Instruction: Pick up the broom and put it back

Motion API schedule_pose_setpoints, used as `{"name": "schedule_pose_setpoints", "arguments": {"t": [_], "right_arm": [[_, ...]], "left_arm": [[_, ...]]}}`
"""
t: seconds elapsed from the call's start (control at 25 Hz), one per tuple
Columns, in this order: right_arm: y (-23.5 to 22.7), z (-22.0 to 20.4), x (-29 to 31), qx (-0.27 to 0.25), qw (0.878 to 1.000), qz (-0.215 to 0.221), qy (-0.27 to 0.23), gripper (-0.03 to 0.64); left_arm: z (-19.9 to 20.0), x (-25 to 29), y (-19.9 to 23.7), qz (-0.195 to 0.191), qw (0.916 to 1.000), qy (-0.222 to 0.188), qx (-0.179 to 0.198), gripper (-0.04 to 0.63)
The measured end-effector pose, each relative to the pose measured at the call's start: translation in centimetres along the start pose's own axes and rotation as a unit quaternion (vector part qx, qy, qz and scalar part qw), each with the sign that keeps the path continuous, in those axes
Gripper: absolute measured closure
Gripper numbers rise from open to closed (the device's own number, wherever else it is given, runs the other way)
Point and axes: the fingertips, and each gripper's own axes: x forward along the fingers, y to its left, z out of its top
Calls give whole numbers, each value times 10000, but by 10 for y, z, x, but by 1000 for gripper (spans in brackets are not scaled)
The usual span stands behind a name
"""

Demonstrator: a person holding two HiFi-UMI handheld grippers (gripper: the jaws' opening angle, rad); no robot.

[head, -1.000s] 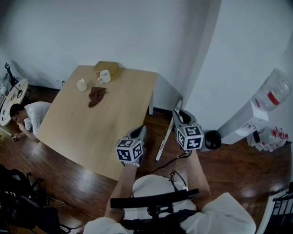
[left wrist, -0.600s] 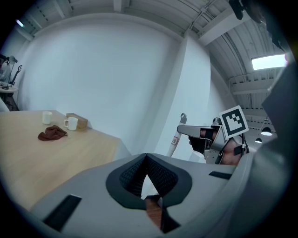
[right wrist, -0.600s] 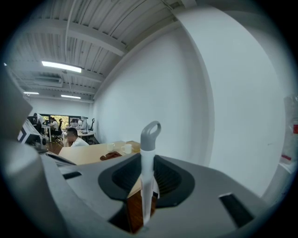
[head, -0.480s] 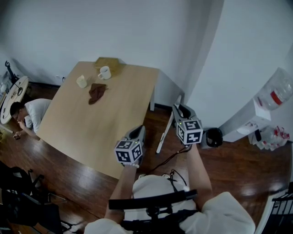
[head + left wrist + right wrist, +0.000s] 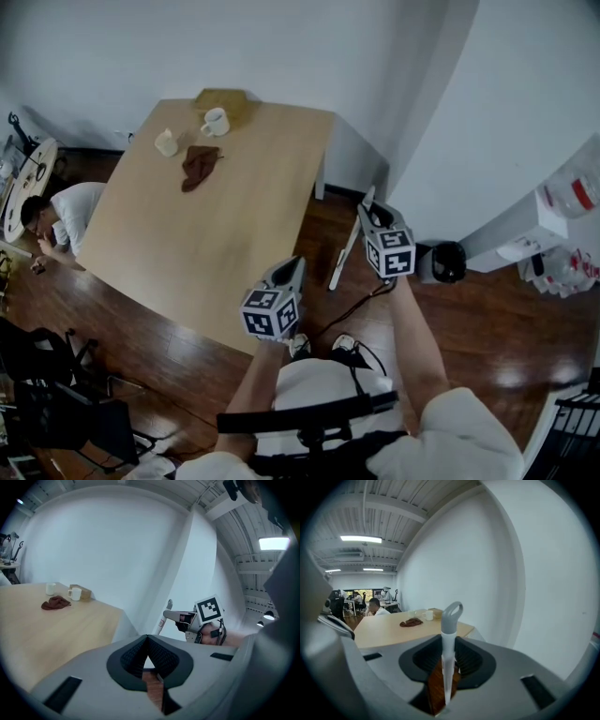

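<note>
broom (image 5: 449,620) handle clamped between right gripper (image 5: 373,214) jaws at table's (image 5: 216,234) four o'clock, above wooden floor (image 5: 487,328); left gripper (image 5: 147,639) jaws pressed together, empty, near table's six o'clock edge.

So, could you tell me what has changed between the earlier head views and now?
The right tongs, clamped on the broom handle, seem to have sunk slightly toward the floor. The head view has shifted, so the table sits higher in frame. Nothing was taken or released. The left tongs stay shut and empty; the mug and cloth have not moved.
</note>
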Motion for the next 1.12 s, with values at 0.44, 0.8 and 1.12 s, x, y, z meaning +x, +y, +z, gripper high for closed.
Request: {"name": "schedule_pose_setpoints", "arguments": {"t": [0.44, 0.8, 1.12], "right_arm": [[0, -96, 61, 46, 9974, 112, 713, 502], [49, -114, 113, -311, 9902, 594, 1226, 500], [124, -100, 167, -781, 9763, 1221, 1610, 497]], "left_arm": [[-35, -9, 13, 177, 9993, 265, -219, 606], [-40, -20, 39, 459, 9979, 239, -401, 606], [-35, -33, 58, 665, 9963, 136, -530, 606]]}}
